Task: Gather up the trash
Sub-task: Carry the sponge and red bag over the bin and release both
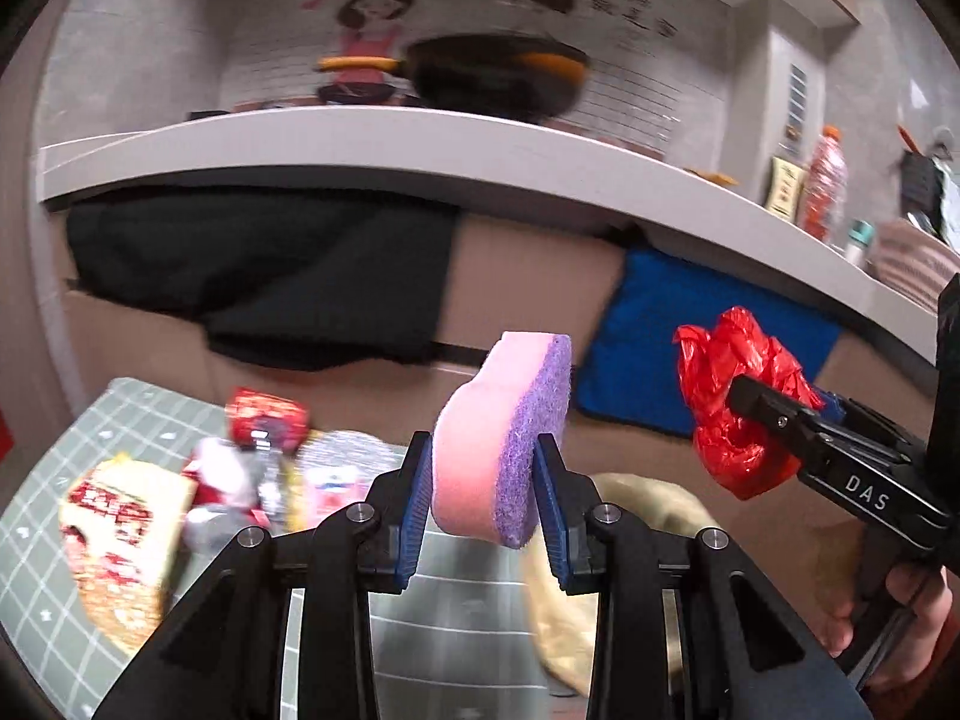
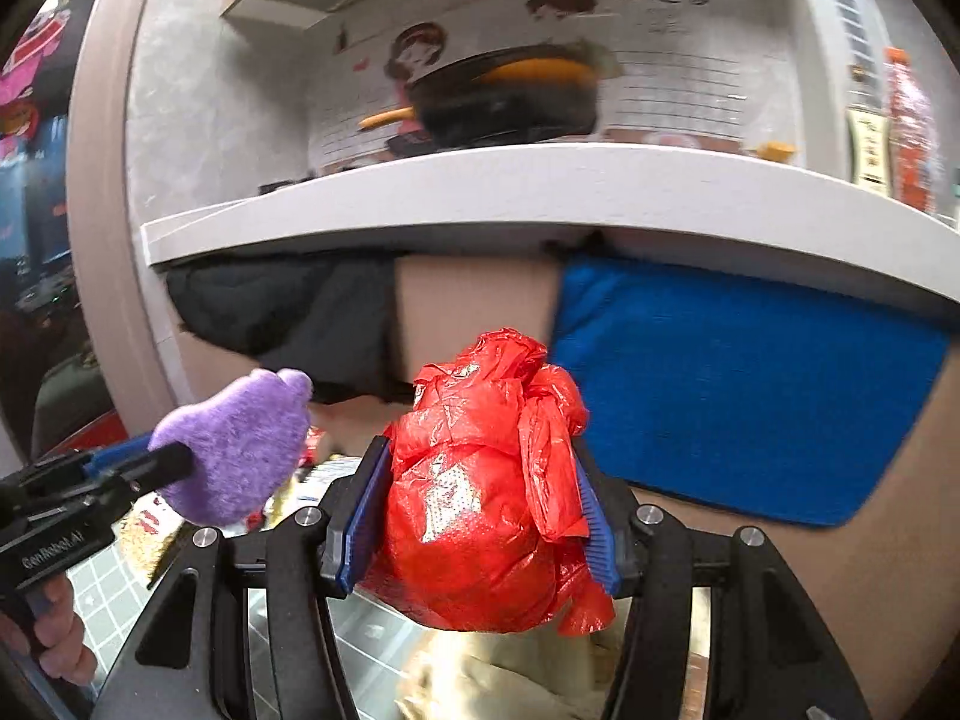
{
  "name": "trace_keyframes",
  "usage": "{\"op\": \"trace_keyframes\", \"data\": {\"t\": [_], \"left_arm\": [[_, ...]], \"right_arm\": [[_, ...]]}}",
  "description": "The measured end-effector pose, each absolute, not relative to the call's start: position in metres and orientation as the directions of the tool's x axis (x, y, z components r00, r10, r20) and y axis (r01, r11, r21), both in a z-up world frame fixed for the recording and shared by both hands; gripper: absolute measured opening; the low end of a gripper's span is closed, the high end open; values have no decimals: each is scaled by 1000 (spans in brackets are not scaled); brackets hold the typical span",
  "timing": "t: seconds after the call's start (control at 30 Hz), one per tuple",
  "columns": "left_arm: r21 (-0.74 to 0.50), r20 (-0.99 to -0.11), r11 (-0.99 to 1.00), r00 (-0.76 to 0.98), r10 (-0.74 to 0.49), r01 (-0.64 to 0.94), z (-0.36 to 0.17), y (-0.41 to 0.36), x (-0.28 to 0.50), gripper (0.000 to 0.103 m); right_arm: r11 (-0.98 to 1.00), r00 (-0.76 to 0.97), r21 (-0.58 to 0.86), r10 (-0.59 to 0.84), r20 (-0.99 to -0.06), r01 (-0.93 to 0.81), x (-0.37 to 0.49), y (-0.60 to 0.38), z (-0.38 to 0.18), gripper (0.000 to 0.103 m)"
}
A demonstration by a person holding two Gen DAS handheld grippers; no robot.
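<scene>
My left gripper [image 1: 483, 489] is shut on a pink and purple sponge [image 1: 501, 438], held upright in the air; the sponge also shows in the right wrist view [image 2: 234, 450]. My right gripper [image 2: 489, 492] is shut on a crumpled red plastic bag [image 2: 486, 492], which also shows at the right of the left wrist view [image 1: 732, 402]. Both are held above a green cutting mat [image 1: 36, 546]. Several wrappers and packets [image 1: 120, 534] lie on the mat at the lower left.
A white counter edge [image 1: 360, 150] runs across above, with a black pan [image 1: 498, 75] and bottles [image 1: 825, 186] on it. A black cloth [image 1: 270, 276] and a blue cloth [image 1: 690, 336] hang below it. A beige cloth [image 1: 564, 612] lies under the grippers.
</scene>
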State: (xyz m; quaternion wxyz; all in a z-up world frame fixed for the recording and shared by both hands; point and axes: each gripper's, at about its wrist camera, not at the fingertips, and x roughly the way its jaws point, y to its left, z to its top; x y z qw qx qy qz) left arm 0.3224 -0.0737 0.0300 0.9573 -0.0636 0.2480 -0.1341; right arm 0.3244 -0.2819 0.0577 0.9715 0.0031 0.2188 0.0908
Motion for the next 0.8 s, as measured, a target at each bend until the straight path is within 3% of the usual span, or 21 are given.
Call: {"op": "trace_keyframes", "data": {"t": [0.4,0.8], "left_arm": [[-257,-533,891,714,-454,375,-6,-161,343,34],[-279,-626,878,620,-473,388,-52,-182,373,34]], "right_arm": [[996,877,74,81,-473,-52,302,-362,27,54],[989,817,143,106,-567,-29,323,-378,-29,54]]}}
